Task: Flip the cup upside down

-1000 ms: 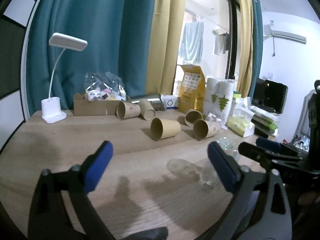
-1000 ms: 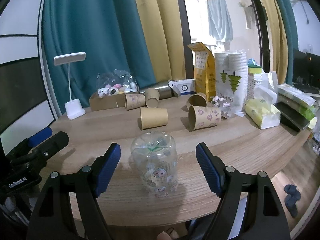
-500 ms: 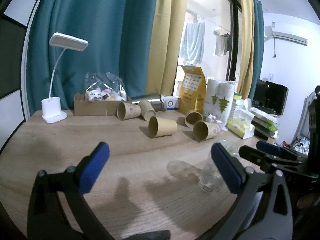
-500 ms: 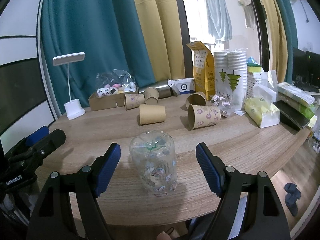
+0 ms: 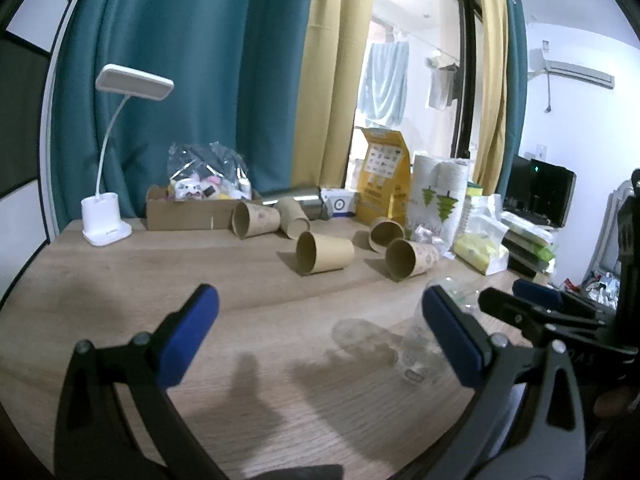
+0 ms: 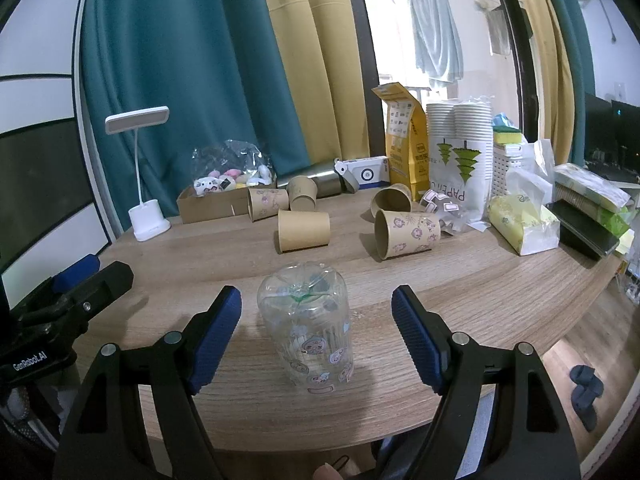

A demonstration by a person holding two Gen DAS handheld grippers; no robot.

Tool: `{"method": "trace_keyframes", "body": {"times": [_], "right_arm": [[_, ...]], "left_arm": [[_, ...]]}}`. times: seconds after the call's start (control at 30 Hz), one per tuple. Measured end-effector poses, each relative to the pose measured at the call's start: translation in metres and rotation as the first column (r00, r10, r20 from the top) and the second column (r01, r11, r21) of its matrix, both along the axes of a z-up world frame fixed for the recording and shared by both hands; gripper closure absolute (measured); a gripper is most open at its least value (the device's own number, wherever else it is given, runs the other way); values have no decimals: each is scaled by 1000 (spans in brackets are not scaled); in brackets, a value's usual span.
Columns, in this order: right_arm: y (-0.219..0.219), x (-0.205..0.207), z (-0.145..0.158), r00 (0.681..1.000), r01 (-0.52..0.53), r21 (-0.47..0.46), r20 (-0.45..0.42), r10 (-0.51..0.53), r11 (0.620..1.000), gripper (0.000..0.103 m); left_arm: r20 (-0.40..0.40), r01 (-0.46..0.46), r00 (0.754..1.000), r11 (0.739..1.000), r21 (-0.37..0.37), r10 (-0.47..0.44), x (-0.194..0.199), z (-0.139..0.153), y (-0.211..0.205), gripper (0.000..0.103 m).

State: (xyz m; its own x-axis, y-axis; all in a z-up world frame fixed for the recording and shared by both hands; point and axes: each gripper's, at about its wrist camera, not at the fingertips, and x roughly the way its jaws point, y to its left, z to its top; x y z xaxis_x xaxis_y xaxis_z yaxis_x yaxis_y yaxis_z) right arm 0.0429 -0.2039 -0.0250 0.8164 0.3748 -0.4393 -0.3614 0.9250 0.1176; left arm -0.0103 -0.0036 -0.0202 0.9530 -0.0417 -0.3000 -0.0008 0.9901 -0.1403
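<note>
A clear plastic cup (image 6: pixel 307 332) with cartoon stickers stands upside down, base up, on the wooden table (image 6: pixel 480 280) near its front edge. My right gripper (image 6: pixel 316 336) is open, its blue pads on either side of the cup and apart from it. In the left wrist view the cup (image 5: pixel 418 350) is at the right, partly behind my right finger. My left gripper (image 5: pixel 320 340) is open and empty over bare table, left of the cup.
Several brown paper cups lie on their sides mid-table, such as a plain one (image 6: pixel 303 230) and a printed one (image 6: pixel 406 233). A white desk lamp (image 6: pixel 146 216), a cardboard box (image 6: pixel 212 204), a yellow bag (image 6: pixel 404 148) and stacked paper cups (image 6: pixel 460 152) line the back.
Both grippers have drawn back slightly from the cup, so it sits a little farther from the right gripper. The cup has stayed upside down on the table.
</note>
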Motion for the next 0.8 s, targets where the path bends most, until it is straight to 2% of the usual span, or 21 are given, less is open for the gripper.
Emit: {"method": "trace_keyframes", "body": {"times": [0.8], "right_arm": [[0,0,0,1000,1,2,1,-1,1000,23]], "left_arm": [[-11,-5,1000,1000,4,5,0,-2,-1,0]]}}
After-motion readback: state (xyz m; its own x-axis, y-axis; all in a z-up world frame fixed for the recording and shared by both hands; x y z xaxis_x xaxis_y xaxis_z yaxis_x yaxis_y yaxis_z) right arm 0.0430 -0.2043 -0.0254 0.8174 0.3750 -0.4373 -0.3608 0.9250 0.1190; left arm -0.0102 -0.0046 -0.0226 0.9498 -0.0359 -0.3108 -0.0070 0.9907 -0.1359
